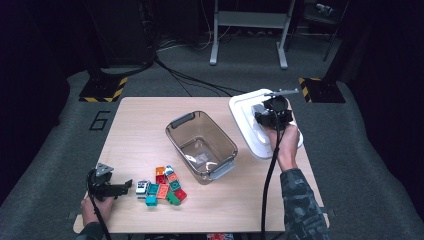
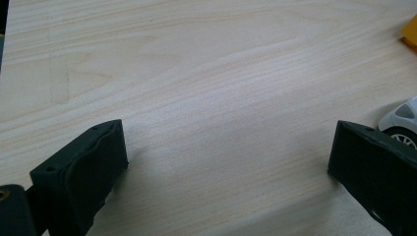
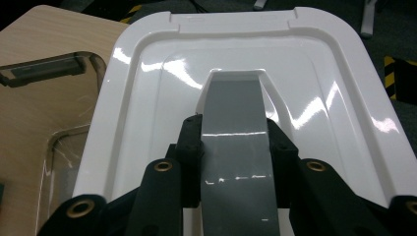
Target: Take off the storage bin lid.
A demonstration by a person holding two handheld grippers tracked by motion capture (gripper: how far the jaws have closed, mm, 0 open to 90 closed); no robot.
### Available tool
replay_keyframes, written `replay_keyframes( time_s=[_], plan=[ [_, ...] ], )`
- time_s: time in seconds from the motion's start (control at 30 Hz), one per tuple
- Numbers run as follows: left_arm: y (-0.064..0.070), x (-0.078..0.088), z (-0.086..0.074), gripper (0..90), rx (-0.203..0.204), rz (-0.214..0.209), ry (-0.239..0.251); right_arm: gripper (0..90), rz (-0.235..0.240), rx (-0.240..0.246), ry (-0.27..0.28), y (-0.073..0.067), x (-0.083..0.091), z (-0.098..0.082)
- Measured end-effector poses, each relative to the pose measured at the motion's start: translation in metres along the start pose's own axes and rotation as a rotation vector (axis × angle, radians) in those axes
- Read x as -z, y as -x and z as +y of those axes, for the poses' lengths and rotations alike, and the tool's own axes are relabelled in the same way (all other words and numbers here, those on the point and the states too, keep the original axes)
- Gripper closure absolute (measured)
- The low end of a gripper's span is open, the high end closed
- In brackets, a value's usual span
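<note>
A white lid point(image 1: 245, 112) with a grey handle point(image 3: 235, 123) is at the table's far right, partly past the edge. My right gripper point(image 3: 235, 142) is shut on that handle, one jaw against each side; in the high view the right gripper point(image 1: 269, 116) sits on top of the lid. A clear empty bin point(image 1: 200, 145) stands mid-table, left of the lid. My left gripper point(image 1: 125, 187) rests open near the front left corner and points at a pile of coloured bricks point(image 1: 165, 187). Bare wood lies between the left gripper's point(image 2: 226, 162) jaws, and a white toy car point(image 2: 401, 120) is just beyond one jaw.
The bin's grey latch point(image 3: 44, 73) shows to the left of the lid. An orange brick point(image 2: 410, 32) peeks in at the edge of the left gripper view. Cables and a metal stand point(image 1: 248, 30) are on the carpet beyond the table point(image 1: 140, 125).
</note>
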State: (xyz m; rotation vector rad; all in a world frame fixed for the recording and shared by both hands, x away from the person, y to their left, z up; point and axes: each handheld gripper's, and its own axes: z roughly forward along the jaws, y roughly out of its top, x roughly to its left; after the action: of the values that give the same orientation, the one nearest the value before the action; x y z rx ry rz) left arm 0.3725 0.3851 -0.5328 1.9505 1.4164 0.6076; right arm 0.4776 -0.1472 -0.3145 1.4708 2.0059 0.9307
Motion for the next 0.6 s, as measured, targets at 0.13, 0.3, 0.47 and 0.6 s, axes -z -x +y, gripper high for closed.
replay_keyframes(
  time_s=[0.13, 0.3, 0.47, 0.6],
  plan=[
    [0.000, 0.000, 0.000, 1.0, 0.001, 0.000, 0.000, 67.1, -0.022, -0.017, -0.008, 0.013, -0.003, -0.007],
    [0.000, 0.000, 0.000, 1.0, 0.002, 0.002, 0.002, 67.1, -0.049, -0.045, -0.031, 0.028, -0.012, -0.019],
    [0.000, 0.000, 0.000, 1.1, 0.001, 0.002, 0.003, 67.1, -0.078, -0.078, -0.049, 0.039, -0.022, -0.030],
    [0.000, 0.000, 0.000, 1.0, 0.001, 0.000, -0.001, 67.1, -0.102, -0.093, -0.071, 0.046, -0.033, -0.041]
  ],
)
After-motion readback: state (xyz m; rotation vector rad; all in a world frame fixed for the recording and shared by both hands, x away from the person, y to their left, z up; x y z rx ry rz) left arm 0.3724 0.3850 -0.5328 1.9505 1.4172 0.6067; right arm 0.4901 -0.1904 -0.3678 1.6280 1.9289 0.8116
